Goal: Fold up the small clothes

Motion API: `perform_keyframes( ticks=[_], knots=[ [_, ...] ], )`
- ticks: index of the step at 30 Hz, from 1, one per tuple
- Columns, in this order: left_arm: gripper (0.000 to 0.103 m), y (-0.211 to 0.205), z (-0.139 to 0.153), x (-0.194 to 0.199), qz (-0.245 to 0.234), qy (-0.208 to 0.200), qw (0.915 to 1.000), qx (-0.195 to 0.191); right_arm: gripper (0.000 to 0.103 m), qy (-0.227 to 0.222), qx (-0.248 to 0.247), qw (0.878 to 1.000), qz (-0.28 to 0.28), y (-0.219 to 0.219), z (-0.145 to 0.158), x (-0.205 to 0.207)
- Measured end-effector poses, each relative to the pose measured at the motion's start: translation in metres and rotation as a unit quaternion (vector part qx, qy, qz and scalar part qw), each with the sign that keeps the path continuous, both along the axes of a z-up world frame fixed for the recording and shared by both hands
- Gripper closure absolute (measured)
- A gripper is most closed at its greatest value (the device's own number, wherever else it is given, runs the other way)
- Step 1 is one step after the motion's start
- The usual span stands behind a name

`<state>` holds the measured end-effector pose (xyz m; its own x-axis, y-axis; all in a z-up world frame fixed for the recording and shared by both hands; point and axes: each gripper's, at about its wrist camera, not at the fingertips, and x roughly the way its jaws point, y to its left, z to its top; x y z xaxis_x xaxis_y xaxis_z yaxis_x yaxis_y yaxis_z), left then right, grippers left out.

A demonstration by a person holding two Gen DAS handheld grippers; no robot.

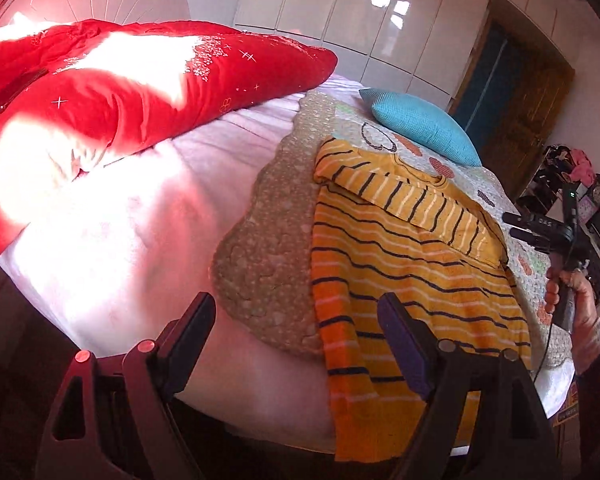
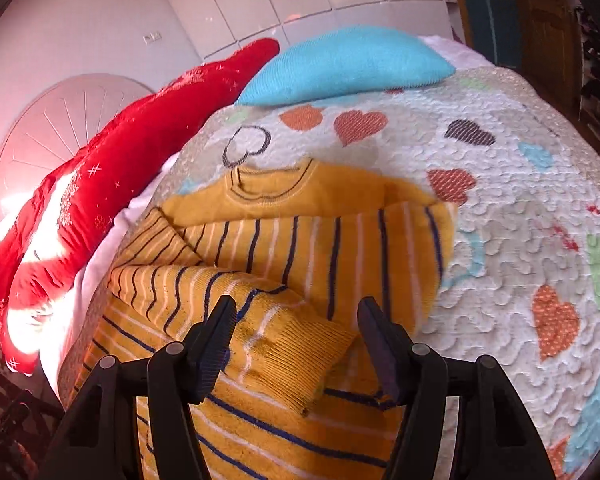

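One striped sweater [image 2: 300, 240], one blue cushion [image 2: 340, 64], two open claws.

Left gripper [image 1: 296, 320] angled downward, fingers [image 1: 198, 320] spread wide, nothing between them. Right gripper [image 2: 296, 328] also tilted down, fingers [image 2: 220, 332] apart, pads not pressing anything. In the left wrist view, the person's right hand [image 1: 572, 296] wraps the right gripper's handle, sleeve at the wrist.

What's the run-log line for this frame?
sweater: on quilt, sleeves folded in | left gripper: open, empty | right gripper: open, above cuff
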<state>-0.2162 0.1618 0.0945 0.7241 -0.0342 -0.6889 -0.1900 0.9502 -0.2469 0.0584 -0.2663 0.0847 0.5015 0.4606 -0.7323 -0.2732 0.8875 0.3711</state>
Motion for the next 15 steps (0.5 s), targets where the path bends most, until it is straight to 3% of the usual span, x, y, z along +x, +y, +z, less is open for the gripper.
perform_keyframes(
  ticks=[4,5,6,7,8,15],
  knots=[
    [0.021,-0.014,-0.004,0.005,-0.022,0.004,0.9996,0.016,0.035,0.020,0.007,0.999,0.034,0.022,-0.022,0.001],
    [0.021,-0.016,-0.007,0.007,-0.026,0.008,0.9994,0.020,0.042,0.021,0.007,0.999,0.044,0.025,-0.025,-0.002],
    [0.021,-0.017,-0.010,0.008,-0.027,0.012,0.9993,0.024,0.073,0.021,0.005,0.998,0.055,0.029,-0.027,-0.005],
    [0.021,-0.017,-0.014,0.010,-0.028,0.016,0.9992,0.025,0.089,0.024,-0.003,0.998,0.063,0.032,-0.028,-0.009],
    [0.021,-0.017,-0.017,0.012,-0.027,0.019,0.9992,0.023,0.096,0.025,-0.014,0.997,0.066,0.036,-0.027,-0.011],
    [0.021,-0.015,-0.024,0.025,-0.021,0.027,0.9994,-0.001,0.099,-0.031,-0.115,0.992,0.049,0.043,0.009,-0.011]
  ],
)
